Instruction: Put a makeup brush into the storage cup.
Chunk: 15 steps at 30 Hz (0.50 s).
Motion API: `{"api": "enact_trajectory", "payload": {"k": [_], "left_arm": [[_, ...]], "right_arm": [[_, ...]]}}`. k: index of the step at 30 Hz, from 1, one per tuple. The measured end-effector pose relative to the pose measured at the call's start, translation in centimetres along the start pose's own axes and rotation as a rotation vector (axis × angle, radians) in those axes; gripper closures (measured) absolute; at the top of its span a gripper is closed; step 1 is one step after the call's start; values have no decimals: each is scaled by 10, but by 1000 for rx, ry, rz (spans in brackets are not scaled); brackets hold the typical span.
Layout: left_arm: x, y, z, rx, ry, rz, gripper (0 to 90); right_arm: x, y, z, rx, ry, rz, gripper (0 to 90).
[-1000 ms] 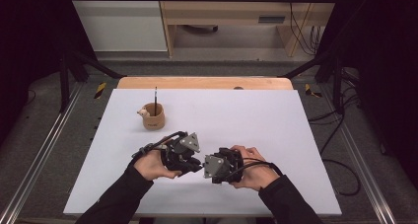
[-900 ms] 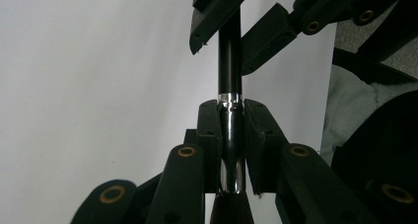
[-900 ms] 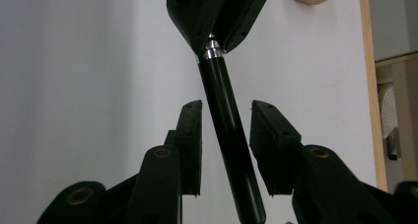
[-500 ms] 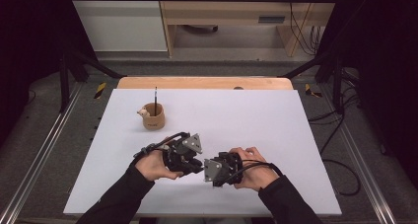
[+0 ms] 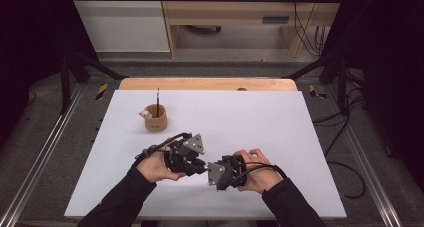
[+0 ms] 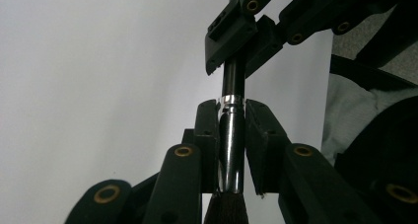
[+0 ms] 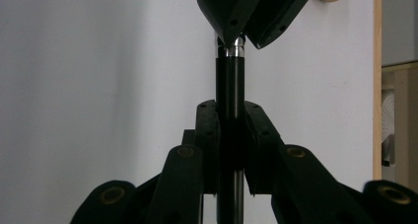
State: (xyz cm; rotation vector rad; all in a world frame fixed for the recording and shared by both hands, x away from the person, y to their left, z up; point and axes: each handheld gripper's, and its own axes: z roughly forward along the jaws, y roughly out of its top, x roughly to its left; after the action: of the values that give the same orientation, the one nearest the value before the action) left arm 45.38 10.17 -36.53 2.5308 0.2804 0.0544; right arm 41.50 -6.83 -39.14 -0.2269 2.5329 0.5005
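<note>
High view: my two hand-held grippers meet tip to tip over the table (image 5: 280, 117), sharing one brush.
Left hand-held gripper (image 6: 231, 130) clamps the brush (image 6: 230, 150) at its metal ferrule; right hand-held gripper (image 7: 230, 135), jaws just closing, grips the handle to steady it.

No readable text, label, brand or number appears anywhere.

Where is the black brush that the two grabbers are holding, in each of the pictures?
High view: the brush sits low in the middle, between the left gripper and the right gripper.
Left gripper view: upright in the centre, its silver band and bristles between the near jaws.
Right gripper view: upright in the centre, its black handle clamped.
Shared landmark: the white table behind it.
</note>
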Motion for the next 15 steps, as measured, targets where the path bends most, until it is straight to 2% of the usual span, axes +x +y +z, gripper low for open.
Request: {"api": "enact_trajectory", "payload": {"k": [3,5,8,9,13,15], "left_arm": [[0,-1,-1,-18,20,4,662],[1,-2,-3,-18,37,20,616],[2,-3,-5,-40,60,15,543],[2,-4,-5,-58,63,-1,520],[4,-7,-9,-93,87,-15,407],[5,-10,-12,-119,104,-26,351]], "right_arm": [[-1,-2,0,-15,3,43,795],[-1,-5,0,-14,5,53,795],[-2,-8,1,-11,5,74,795],[-2,-9,1,-6,7,79,795],[-4,-14,1,-4,4,110,794],[-6,-16,0,-2,-1,94,795]]}}
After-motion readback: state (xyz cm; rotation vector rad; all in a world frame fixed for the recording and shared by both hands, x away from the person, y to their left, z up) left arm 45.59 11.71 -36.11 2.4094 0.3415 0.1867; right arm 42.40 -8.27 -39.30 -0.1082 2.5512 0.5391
